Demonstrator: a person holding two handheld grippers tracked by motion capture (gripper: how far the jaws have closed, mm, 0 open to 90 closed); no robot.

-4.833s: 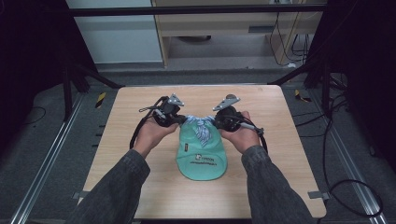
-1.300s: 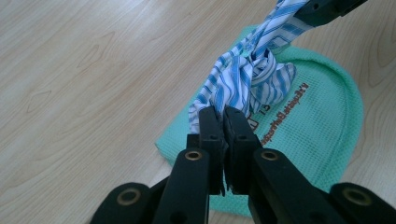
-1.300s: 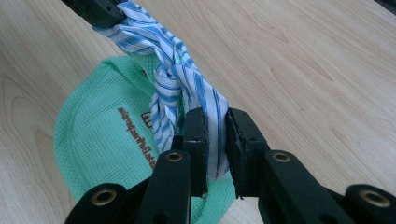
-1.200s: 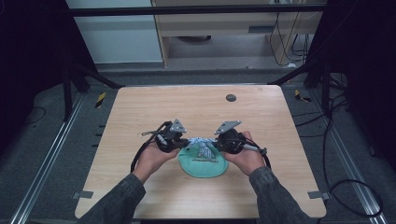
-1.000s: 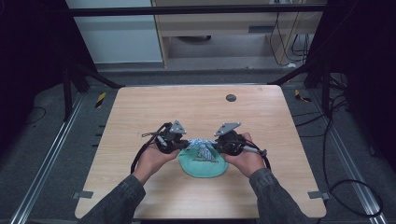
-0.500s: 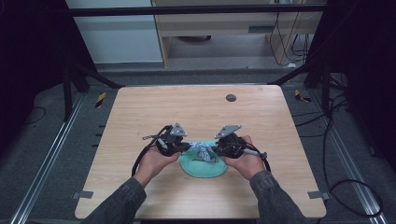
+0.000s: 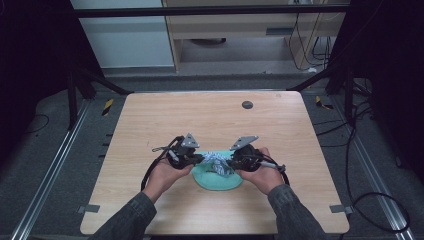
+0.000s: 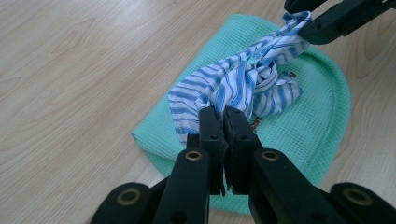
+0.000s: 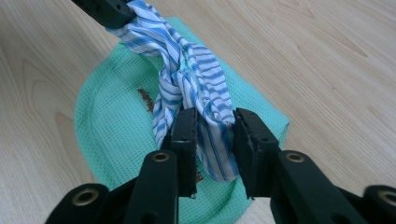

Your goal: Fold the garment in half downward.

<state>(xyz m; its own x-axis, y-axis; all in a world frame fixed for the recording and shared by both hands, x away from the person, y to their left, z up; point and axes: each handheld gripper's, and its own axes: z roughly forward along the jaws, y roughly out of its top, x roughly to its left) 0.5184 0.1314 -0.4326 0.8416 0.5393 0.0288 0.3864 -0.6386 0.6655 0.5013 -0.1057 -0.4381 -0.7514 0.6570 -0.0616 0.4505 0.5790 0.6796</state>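
Observation:
A green waffle-weave cloth (image 7: 218, 181) lies flat on the wooden table (image 7: 150, 130), near its front edge. A blue-and-white striped fabric (image 7: 218, 161) is bunched on top and stretches between my two grippers. My left gripper (image 8: 224, 114) is shut on one end of the striped fabric (image 8: 233, 84). My right gripper (image 9: 215, 122) has the other end of the striped fabric (image 9: 196, 70) between its pads. Its jaws have just been opening slightly, and the fabric still touches both pads. Both grippers point inward over the green cloth (image 9: 112, 121).
A small dark round disc (image 7: 247, 104) sits at the back right of the table. Black frame posts and cables stand around the table on the grey floor. A small reddish mark (image 9: 145, 99) shows on the green cloth.
Since the oldest frame both hands and the cloth have come nearer the table's front edge, and the green cloth now looks smaller. Over the last second the hands stay put.

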